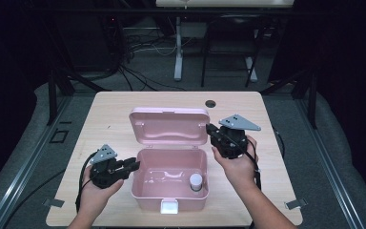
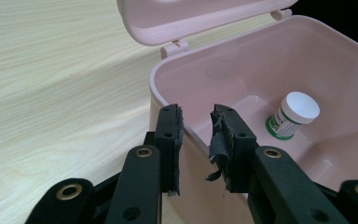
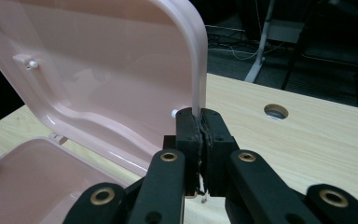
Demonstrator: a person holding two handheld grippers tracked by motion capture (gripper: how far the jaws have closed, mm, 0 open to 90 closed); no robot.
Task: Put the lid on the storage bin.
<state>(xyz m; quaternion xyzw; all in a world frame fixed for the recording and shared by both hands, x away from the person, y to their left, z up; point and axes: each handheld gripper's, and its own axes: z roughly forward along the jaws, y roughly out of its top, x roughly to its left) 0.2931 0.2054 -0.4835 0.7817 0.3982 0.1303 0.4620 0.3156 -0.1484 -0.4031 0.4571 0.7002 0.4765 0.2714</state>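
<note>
Holding the lid (image 1: 168, 125) by its edge is where this could go sideways: the right gripper (image 3: 200, 116) has its jaws pinched tight on just the thin rim of the pink box's (image 1: 169, 188) raised lid, so a small twist of the hand could let the smooth plastic slip out and the lid would flop down. The left gripper (image 2: 196, 116) has its jaws partly apart, straddling the box's near wall without clearly clamping it (padding on one jaw looks frayed), so I doubt it would stop the box sliding on the table (image 1: 109, 114). A little white-capped jar (image 1: 196, 181) sits upright in the box's corner; a dropped lid would just shut over it.
</note>
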